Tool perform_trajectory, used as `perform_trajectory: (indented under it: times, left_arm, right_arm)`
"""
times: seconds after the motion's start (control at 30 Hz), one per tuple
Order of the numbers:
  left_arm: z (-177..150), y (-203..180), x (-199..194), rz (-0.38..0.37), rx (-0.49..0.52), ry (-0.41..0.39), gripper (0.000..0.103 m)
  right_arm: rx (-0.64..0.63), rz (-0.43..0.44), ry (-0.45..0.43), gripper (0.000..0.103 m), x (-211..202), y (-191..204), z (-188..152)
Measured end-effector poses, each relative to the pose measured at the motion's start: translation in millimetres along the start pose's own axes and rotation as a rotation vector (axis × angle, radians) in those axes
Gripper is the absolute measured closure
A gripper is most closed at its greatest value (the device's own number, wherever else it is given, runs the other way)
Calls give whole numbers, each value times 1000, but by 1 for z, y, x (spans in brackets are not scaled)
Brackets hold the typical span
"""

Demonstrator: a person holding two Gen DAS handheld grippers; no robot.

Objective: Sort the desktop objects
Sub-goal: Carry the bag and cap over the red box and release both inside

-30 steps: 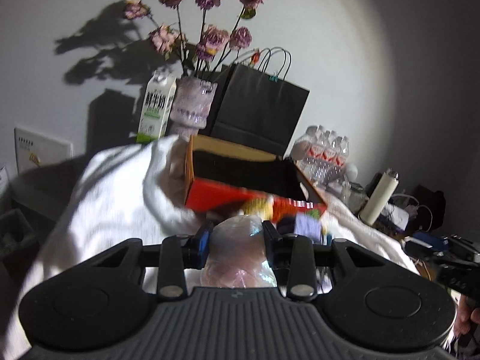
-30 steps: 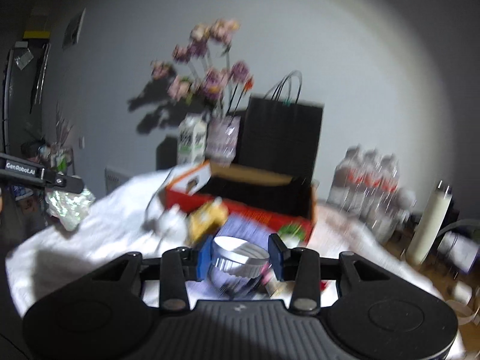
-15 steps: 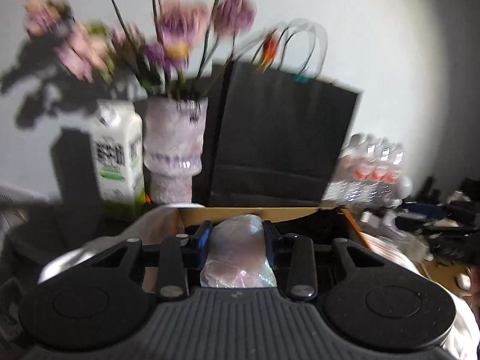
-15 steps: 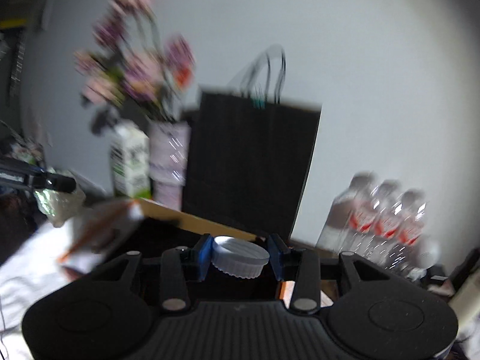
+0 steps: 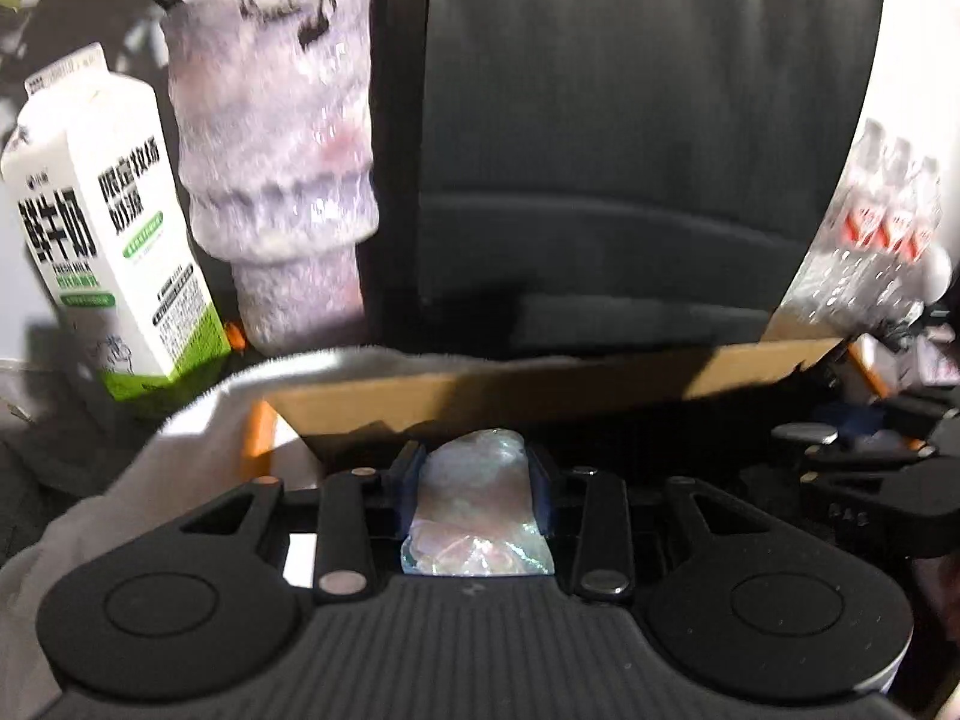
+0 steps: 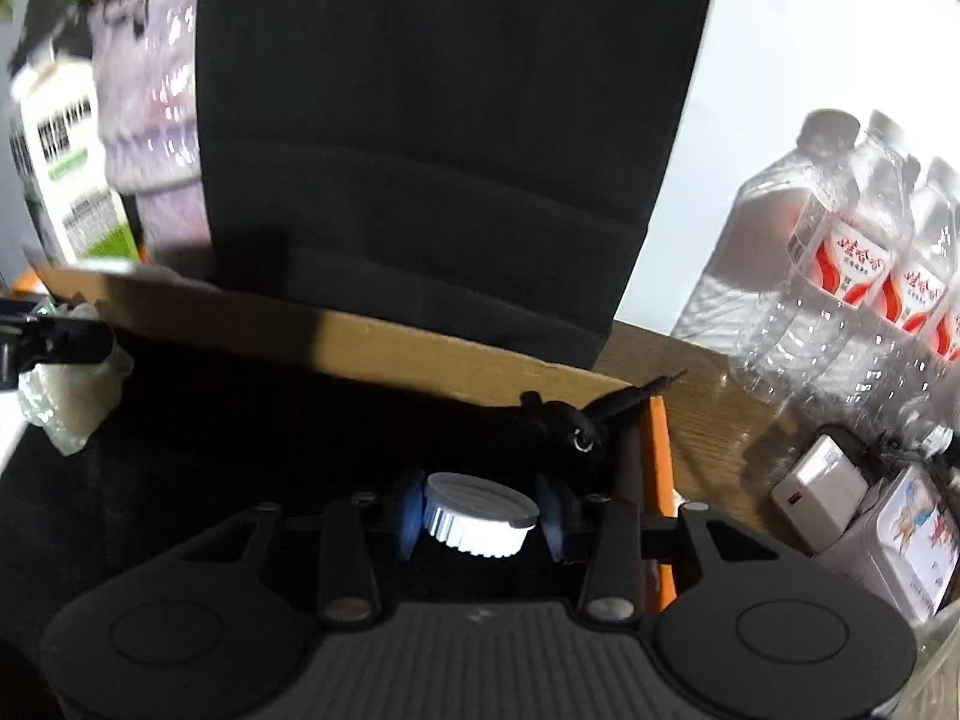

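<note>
Directly below both claws lies the open box [image 6: 372, 330]: left gripper [image 5: 477, 495] pinches a plastic bag [image 5: 477, 516], right gripper [image 6: 480, 516] clamps a white ribbed cap [image 6: 477, 516].

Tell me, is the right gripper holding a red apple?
No, the right gripper is clamped on a white ridged lid, held over the dark inside of the cardboard box.

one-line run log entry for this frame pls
left gripper: shut on crumpled plastic wrap | right gripper: shut on white ribbed cap | both over open cardboard box
</note>
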State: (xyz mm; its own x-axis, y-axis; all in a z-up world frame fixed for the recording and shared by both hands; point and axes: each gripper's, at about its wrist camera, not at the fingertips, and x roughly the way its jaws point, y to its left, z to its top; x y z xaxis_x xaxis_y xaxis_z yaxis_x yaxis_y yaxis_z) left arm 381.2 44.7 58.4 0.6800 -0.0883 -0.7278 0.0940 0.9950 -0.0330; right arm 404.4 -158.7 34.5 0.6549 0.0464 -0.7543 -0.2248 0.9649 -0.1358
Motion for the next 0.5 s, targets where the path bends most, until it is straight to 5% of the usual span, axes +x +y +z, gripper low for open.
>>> perform_trajectory:
  times: [0.2, 0.27, 0.5]
  left_arm:
    - [-2, 2, 3, -1, -16, 23, 46]
    - [3, 0, -7, 25, -16, 27, 20]
    - [15, 5, -77, 63, -64, 2, 8]
  right_arm:
    - [-61, -14, 34, 58, 2, 13, -2]
    - [-73, 11, 55, 48, -2, 15, 0]
    - [44, 75, -34, 24, -82, 10, 14]
